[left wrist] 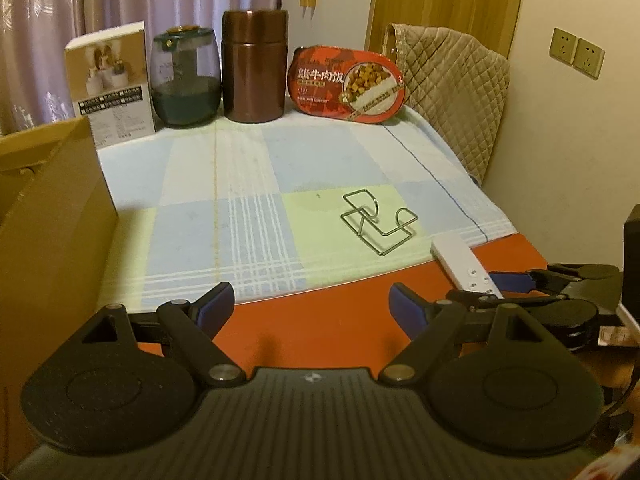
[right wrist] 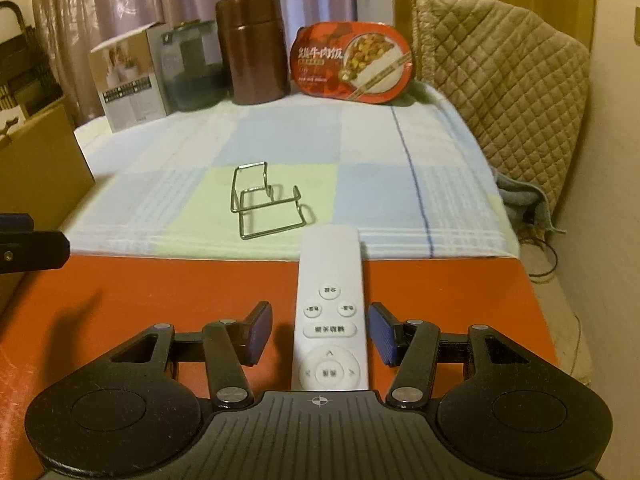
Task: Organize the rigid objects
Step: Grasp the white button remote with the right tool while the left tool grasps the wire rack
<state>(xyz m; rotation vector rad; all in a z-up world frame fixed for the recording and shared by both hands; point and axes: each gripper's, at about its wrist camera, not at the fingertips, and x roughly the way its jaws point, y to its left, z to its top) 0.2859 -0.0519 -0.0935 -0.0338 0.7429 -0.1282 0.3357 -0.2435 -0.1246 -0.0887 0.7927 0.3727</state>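
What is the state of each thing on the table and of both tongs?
Left tongs: open, empty.
Right tongs: open around the remote, pads apart from it.
Remote: flat, buttons up.
Wire stand: upright on the cloth.
Brown flask: upright, lidded.
Glass jar: upright, lidded.
Meal box: propped on edge.

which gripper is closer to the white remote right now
Right. The right gripper straddles the white remote, open, pads clear of its sides. The left gripper is off to the remote's left over the red tabletop, open and empty.
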